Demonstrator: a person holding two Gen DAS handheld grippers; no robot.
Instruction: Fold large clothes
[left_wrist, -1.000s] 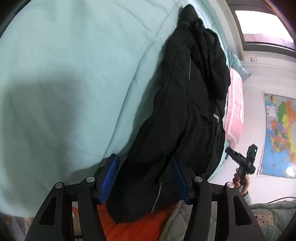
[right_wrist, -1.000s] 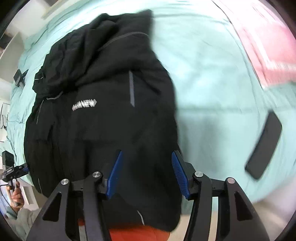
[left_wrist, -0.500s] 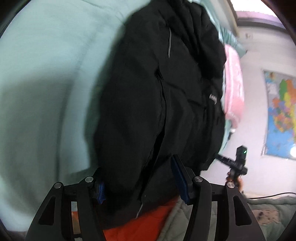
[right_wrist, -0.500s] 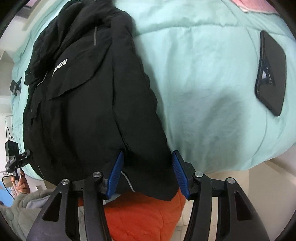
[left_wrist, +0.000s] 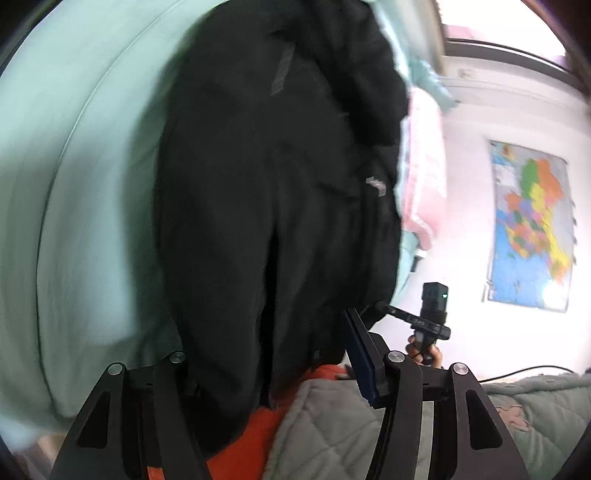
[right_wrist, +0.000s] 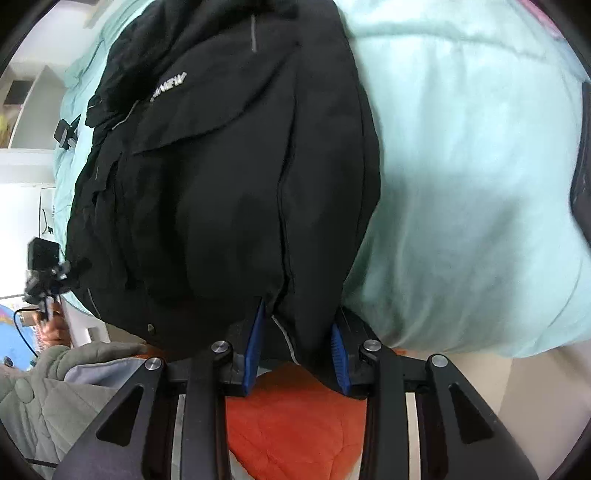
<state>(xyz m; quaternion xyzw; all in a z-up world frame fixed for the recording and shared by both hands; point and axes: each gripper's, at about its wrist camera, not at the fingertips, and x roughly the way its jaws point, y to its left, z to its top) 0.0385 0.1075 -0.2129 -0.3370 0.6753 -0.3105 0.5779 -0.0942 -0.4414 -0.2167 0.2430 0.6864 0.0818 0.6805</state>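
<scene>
**Black jacket held at its hem on a mint-green bed**

A black jacket (right_wrist: 221, 177) lies lengthwise on the bed (right_wrist: 461, 184), its hem hanging past the near edge and its white chest lettering facing up. The right claw (right_wrist: 297, 350) pinches a fold of the hem between its blue pads (right_wrist: 255, 339). The left claw (left_wrist: 273, 354) stands with its jaws well apart, the jacket's lower edge draped between them and hiding the left pad; whether it grips cannot be told. An orange cushion (right_wrist: 295, 413) shows below the hem in both views. A dark flat device (right_wrist: 581, 177) lies on the bed to the right. A pink cloth (left_wrist: 421, 170) lies beyond the jacket, and a coloured map (left_wrist: 532, 225) hangs on the wall.
</scene>
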